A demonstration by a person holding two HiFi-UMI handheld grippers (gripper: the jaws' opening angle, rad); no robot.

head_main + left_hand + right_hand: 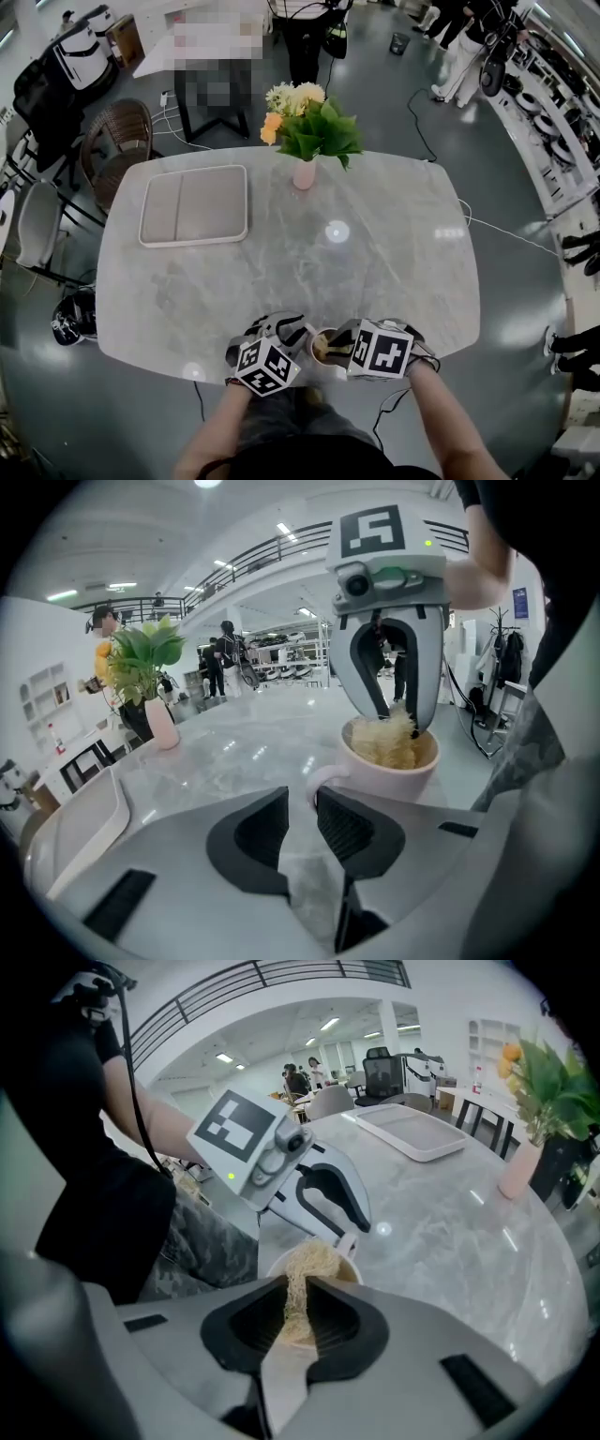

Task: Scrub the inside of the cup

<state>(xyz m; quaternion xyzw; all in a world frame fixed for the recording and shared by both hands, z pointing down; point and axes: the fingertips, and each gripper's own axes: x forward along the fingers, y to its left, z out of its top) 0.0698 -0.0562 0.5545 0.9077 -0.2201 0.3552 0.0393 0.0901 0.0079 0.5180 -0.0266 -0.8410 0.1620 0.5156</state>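
A pale pink cup [398, 771] stands at the near edge of the marble table [375, 253], close to the person. My left gripper [302, 799] is shut on the cup's handle [317, 782], which sits between the jaw tips. My right gripper [298, 1288] reaches down from above, shut on a beige fibrous scrubber [305, 1260] pushed into the cup [353, 1267]. The left gripper view has the scrubber [389, 742] filling the cup's mouth between the right gripper's fingers [373, 682]. In the head view the cup [319, 347] lies between the two marker cubes.
A pink vase of flowers [305, 173] stands at the table's far middle. A white tray [194, 204] lies at the far left. Chairs [117, 141] stand off the table's left side. The table's front edge runs just under the grippers.
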